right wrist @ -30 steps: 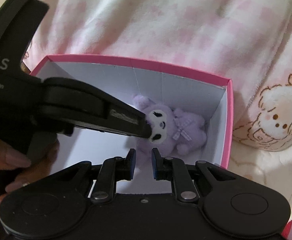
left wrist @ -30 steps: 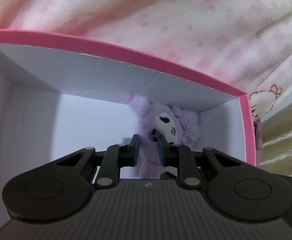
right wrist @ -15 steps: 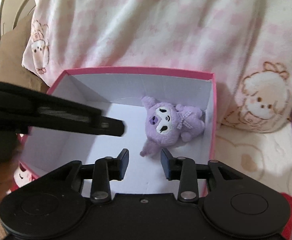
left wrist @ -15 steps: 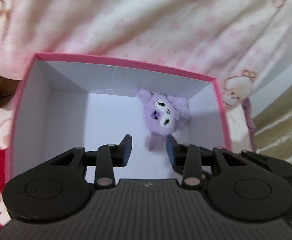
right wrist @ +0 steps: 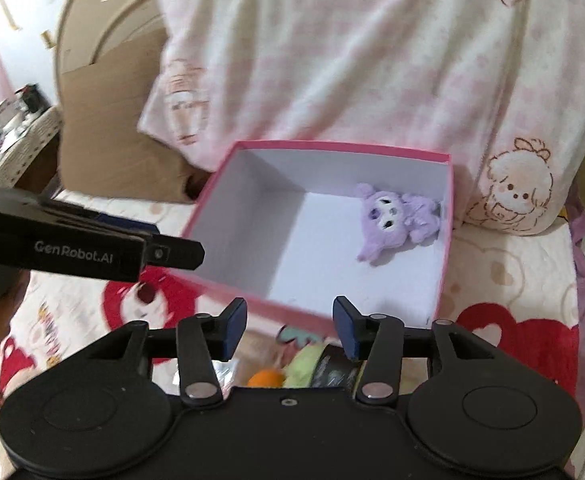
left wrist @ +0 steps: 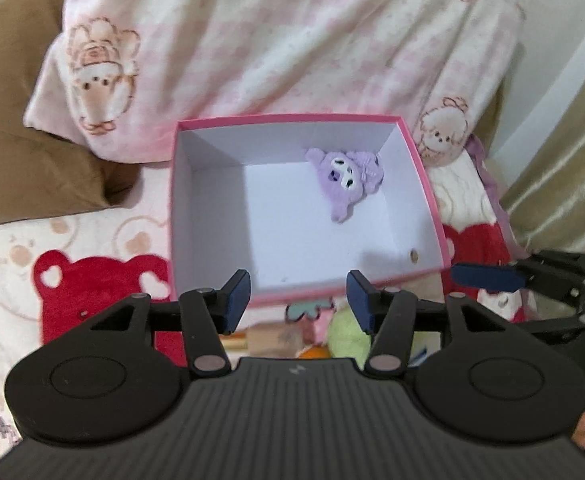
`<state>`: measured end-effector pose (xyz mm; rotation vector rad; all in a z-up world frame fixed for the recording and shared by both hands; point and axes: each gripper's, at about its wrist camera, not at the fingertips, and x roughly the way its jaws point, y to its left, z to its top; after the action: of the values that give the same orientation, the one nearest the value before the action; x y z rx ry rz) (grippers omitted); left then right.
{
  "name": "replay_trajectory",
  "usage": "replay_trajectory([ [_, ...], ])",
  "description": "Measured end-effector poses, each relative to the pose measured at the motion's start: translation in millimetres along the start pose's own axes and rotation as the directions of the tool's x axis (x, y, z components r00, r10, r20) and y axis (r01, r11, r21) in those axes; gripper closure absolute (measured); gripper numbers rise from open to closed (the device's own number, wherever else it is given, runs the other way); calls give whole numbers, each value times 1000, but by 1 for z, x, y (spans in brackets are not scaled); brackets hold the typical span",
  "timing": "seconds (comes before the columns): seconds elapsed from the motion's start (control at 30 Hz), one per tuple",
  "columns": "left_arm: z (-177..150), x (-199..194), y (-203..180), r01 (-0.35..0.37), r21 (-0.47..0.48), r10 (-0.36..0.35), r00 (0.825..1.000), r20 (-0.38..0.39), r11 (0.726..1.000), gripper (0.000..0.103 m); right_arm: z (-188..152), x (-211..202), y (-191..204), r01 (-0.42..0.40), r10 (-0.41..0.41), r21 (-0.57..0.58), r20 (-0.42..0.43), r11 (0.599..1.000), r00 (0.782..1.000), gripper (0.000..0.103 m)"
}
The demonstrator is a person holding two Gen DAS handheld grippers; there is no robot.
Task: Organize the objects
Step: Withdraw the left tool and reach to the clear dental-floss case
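A pink box with a white inside sits on the bed. A purple plush toy lies in its far right corner. My left gripper is open and empty, held above the box's near edge. My right gripper is open and empty, also above the near edge. A green plush, an orange ball and other small items lie just in front of the box, partly hidden by the grippers. The left gripper's arm shows at the left of the right wrist view.
A pink-and-white quilt with cartoon prints is bunched behind the box. A brown pillow lies at the left. The bed cover has red bear prints. A curtain hangs at the right.
Both grippers have pulled back and up out of the box and opened wide. The purple plush has been let go and stays in the box's far right corner.
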<state>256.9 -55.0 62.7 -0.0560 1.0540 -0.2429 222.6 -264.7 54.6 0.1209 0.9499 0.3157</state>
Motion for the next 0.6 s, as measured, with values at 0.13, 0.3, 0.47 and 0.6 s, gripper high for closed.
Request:
replay_trajectory([
  [0.13, -22, -27, 7, 13, 34, -12, 1000, -18, 999, 45, -14, -24, 24, -24, 24, -49, -10, 999, 1000, 43],
  [0.3, -49, -53, 16, 19, 71, -18, 1000, -16, 997, 36, -31, -46, 55, -32, 30, -120, -23, 992, 999, 38],
  [0.47, -75, -58, 30, 50, 66, -48, 998, -31, 997, 33, -48, -54, 81, -58, 52, -170, -39, 984, 998, 29],
  [0.6, -93, -50, 40, 59, 60, -57, 998, -34, 996, 32, -63, -44, 98, -79, 70, -209, -49, 975, 996, 28],
])
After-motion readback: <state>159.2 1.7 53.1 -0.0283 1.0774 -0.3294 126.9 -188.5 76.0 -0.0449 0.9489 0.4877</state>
